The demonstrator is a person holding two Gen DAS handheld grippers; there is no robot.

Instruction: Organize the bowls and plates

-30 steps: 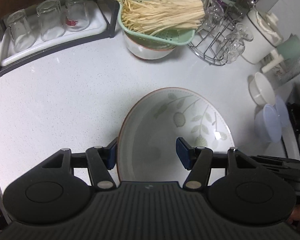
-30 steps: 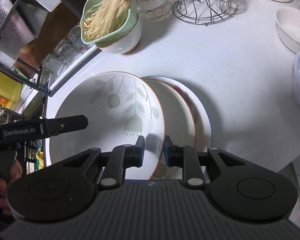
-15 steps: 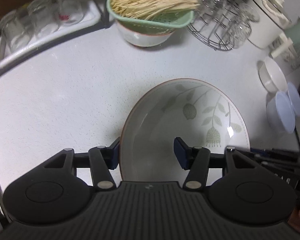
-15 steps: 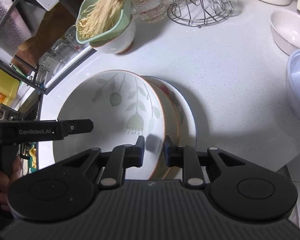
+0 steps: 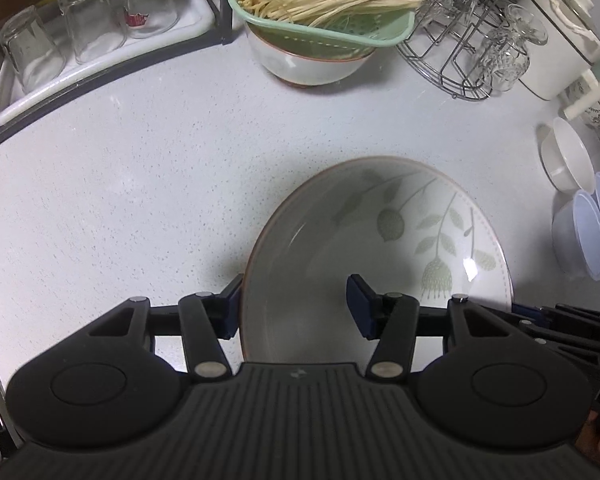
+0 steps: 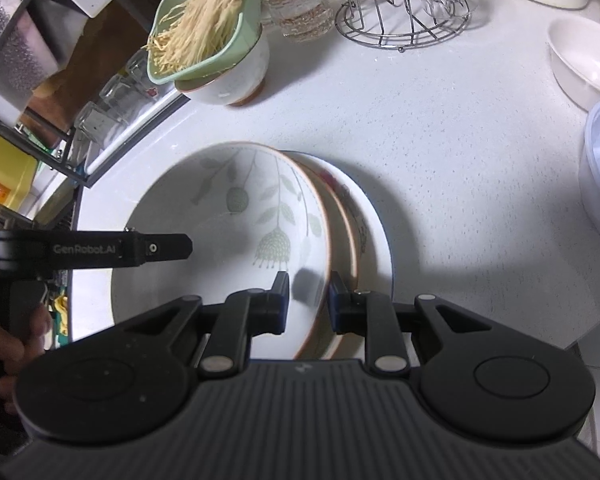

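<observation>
Right wrist view first: the right gripper (image 6: 309, 298) is pinched on the near rim of the leaf bowl (image 6: 236, 216), one finger inside the wall, the other outside, pads pressing the rim between them. That bowl sits tilted on the counter (image 6: 440, 140), leaning into a second bowl (image 6: 342, 216) and a flowered plate (image 6: 374, 224) nested just behind it, the three overlapping like a fanned stack. From the left wrist view, the left gripper (image 5: 296, 308) straddles the opposite rim of the same bowl, its jaws standing about half apart with the wall between them; the outer pad looks close against the outside, the inner one plainly clear of the glaze, so it has no hold yet. To my eye this is glazed ceramic: stiff, fairly heavy for its size, slick, and quick to chip if it knocks the dishes beside it. The rim is the only sensible place to grip, well down over the lip, and two opposite holds would stop it swinging. Further out stand a colander (image 5: 324, 12) of noodles on a bowl, a wire rack (image 5: 460, 52), upturned glasses (image 5: 88, 28), and small white bowls (image 5: 568, 160) at the far edge.
</observation>
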